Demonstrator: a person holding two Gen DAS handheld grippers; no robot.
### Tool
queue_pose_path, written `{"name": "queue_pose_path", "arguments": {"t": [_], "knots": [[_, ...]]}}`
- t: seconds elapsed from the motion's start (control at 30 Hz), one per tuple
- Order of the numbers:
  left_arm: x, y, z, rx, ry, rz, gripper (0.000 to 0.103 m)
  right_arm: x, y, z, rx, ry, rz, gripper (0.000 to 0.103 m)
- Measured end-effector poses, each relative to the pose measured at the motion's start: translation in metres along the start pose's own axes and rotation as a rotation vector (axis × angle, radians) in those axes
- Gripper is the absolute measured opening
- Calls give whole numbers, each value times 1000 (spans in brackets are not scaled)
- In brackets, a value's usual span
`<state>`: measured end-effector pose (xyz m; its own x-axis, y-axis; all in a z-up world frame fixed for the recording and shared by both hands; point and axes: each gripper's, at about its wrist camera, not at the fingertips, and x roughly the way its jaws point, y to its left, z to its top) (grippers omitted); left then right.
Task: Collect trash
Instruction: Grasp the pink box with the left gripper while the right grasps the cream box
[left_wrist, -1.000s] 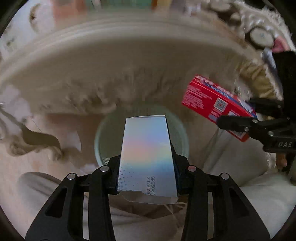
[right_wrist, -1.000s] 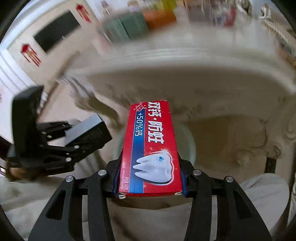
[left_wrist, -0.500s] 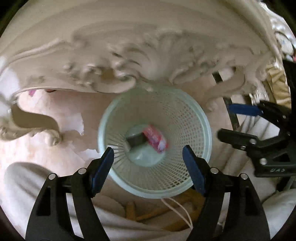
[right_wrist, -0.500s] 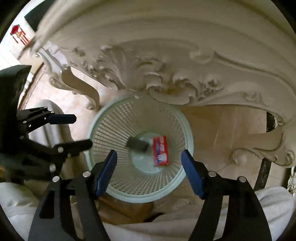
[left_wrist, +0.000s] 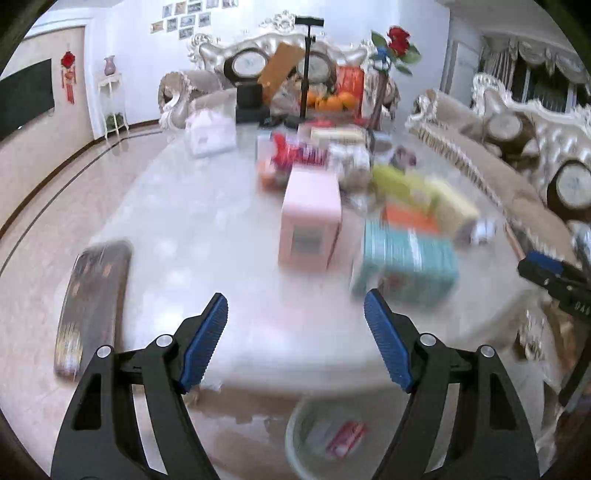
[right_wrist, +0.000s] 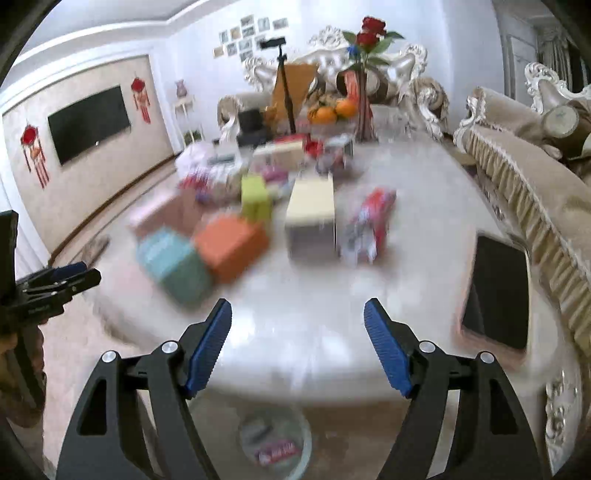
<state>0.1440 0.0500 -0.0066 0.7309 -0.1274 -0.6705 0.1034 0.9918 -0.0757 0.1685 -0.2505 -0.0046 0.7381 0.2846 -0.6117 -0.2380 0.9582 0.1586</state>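
Both the left tongs (left_wrist: 295, 343) and right tongs (right_wrist: 297, 345) stand wide and empty above the near edge of the surface (left_wrist: 207, 236), presumably freed for the remaining boxes (right_wrist: 173, 264), the red carton (left_wrist: 345, 439) lying in the bin (left_wrist: 295, 428) on the floor below.

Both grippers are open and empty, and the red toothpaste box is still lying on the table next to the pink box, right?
Not quite. The red toothpaste box lies in the pale mesh basket on the floor below the table edge, as the left wrist view shows. The left gripper and right gripper are indeed open and empty.
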Motion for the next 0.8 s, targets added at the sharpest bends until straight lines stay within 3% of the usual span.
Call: {"name": "queue_pose_path", "arguments": {"t": [0.27, 0.47, 0.8], "knots": [[38, -33, 44, 80, -10, -24, 75, 52, -5, 40, -67, 49, -38, 71], [72, -24, 55, 74, 53, 29, 75, 78, -5, 45, -79, 100, -87, 70], [99, -22, 59, 86, 80, 65, 74, 102, -9, 46, -116, 150, -117, 68]]}}
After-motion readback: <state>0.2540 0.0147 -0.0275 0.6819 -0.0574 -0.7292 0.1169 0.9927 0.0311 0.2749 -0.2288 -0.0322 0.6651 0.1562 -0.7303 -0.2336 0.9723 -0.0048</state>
